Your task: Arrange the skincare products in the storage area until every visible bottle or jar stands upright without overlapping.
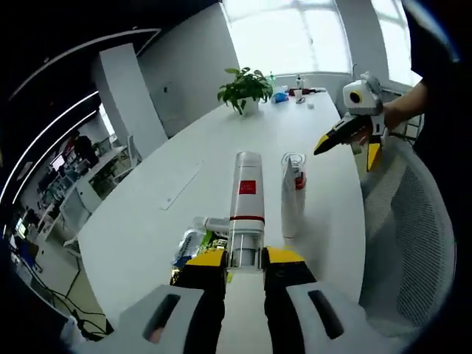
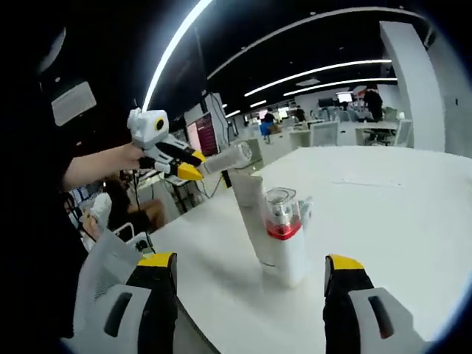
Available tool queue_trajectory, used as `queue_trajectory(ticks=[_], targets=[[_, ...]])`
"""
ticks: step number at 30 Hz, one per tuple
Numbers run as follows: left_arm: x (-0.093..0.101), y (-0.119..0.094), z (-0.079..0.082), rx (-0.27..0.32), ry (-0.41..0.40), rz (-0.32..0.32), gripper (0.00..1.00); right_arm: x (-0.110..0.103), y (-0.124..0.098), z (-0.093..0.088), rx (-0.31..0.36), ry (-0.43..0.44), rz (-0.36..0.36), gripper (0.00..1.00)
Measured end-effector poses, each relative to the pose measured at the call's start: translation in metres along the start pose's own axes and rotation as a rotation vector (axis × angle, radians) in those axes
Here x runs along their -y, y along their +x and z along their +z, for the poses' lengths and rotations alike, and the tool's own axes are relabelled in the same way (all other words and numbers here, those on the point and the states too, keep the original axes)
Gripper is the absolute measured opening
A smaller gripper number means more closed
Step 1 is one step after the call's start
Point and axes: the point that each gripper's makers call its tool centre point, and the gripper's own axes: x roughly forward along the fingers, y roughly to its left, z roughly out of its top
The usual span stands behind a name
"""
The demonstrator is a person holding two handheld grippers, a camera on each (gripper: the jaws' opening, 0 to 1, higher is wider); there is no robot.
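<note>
left gripper view: left gripper [image 1: 244, 259] clamps tall bottle [image 1: 247, 206]; right gripper [image 2: 249, 274] jaws apart nr spray bottle [image 2: 282, 234].

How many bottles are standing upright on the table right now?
2. A clear-capped bottle stands in front in the right gripper view; a taller white bottle stands just behind it. The left gripper holds a third bottle off the table; lying products beside it may hide more.
</note>
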Motion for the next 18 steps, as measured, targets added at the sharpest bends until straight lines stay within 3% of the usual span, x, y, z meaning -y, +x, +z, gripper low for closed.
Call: queue_trajectory(ticks=[3, 9, 12, 18], targets=[[0.013, -0.004, 0.013, 0.010, 0.024, -0.013, 0.19, -0.009, -0.001, 0.010, 0.020, 0.041, 0.034, 0.79], [0.040, -0.004, 0.033, 0.031, 0.067, -0.048, 0.19, -0.024, -0.001, 0.038, 0.131, 0.168, 0.097, 0.78], [0.052, -0.003, 0.038, 0.039, 0.082, -0.069, 0.19, -0.028, -0.002, 0.049, 0.174, 0.216, 0.123, 0.75], [0.076, -0.001, 0.046, 0.045, 0.120, -0.104, 0.19, -0.032, -0.001, 0.057, 0.199, 0.269, 0.152, 0.71]])
